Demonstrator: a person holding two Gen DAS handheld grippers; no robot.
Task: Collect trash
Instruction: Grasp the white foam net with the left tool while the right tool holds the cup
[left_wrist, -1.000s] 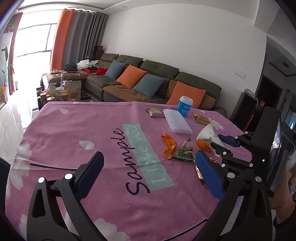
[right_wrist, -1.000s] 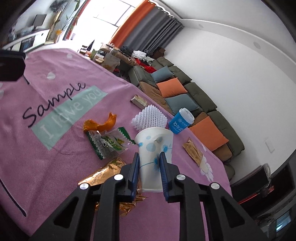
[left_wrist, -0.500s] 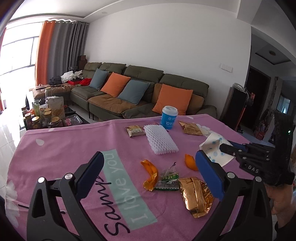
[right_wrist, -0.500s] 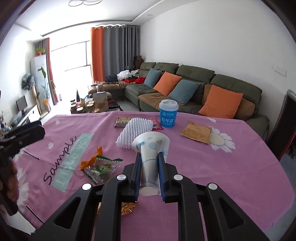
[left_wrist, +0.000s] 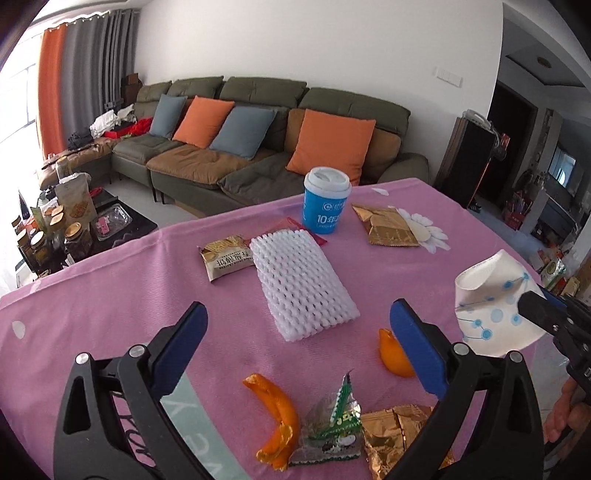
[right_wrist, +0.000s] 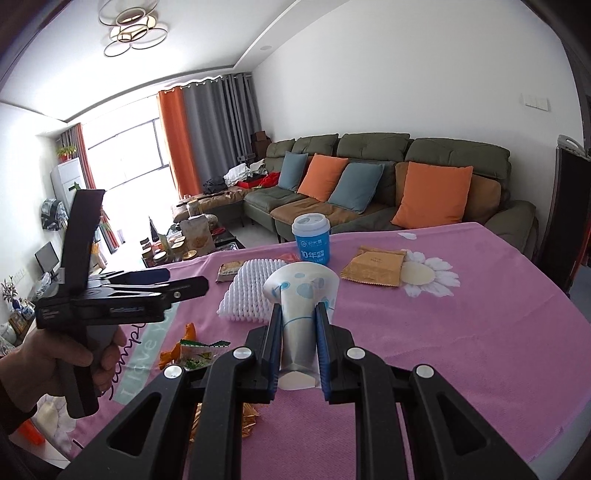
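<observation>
My right gripper is shut on a white paper cup with blue dots, squashed and held above the pink tablecloth; the cup also shows at the right of the left wrist view. My left gripper is open and empty above the table, over the white foam net. Orange peels, a clear green wrapper and a gold foil wrapper lie near its fingers. A blue lidded cup, a snack packet and a gold packet lie farther back.
A green sofa with orange and blue cushions stands behind the table. A low table with jars is at the left. A dark cabinet stands at the right. The table's edge runs close on the right.
My left gripper has moved forward and turned right, closer to the foam net and wrappers. My right gripper has lifted and levelled, still holding the paper cup.
</observation>
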